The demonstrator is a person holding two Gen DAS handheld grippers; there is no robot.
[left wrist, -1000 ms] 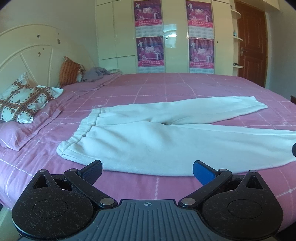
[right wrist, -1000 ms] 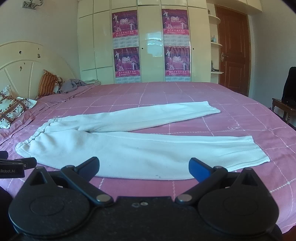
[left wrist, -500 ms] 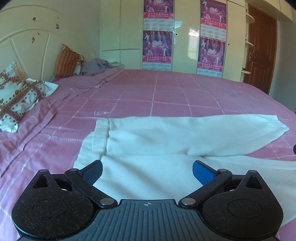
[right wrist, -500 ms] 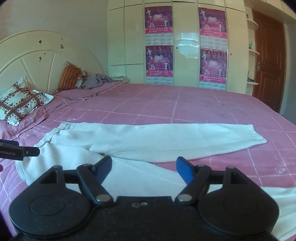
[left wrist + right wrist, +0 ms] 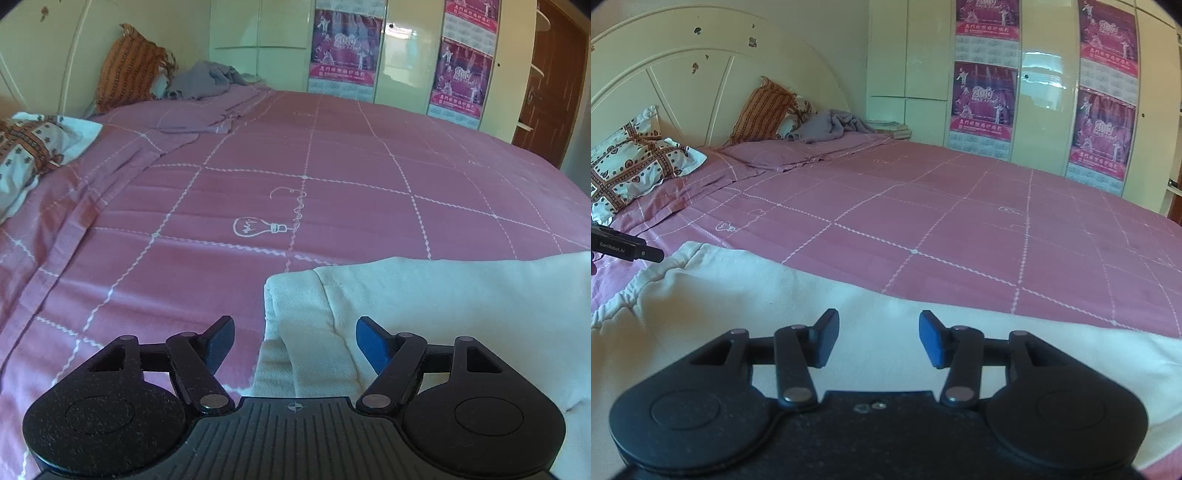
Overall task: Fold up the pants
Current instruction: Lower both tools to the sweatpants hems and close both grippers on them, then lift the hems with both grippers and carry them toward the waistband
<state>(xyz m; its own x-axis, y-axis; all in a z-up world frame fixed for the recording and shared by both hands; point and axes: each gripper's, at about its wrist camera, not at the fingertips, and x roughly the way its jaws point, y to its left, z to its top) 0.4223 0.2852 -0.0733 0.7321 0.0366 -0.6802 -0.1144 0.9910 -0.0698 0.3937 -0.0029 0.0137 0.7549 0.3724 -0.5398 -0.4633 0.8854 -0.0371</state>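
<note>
While the white fleece pants [image 5: 424, 306] lie flat on the pink grid-patterned bedspread [image 5: 332, 192], I read this as the reach before the first fold. My left claw [image 5: 295, 338] is spread, straddling the waistband corner [image 5: 291, 295] without pinching it. My right claw [image 5: 879, 338] is spread too, low over the cloth further along the leg; contact I cannot tell. Next, I judge, both need to close on an edge. A patterned pillow [image 5: 635, 158] sits well apart.
</note>
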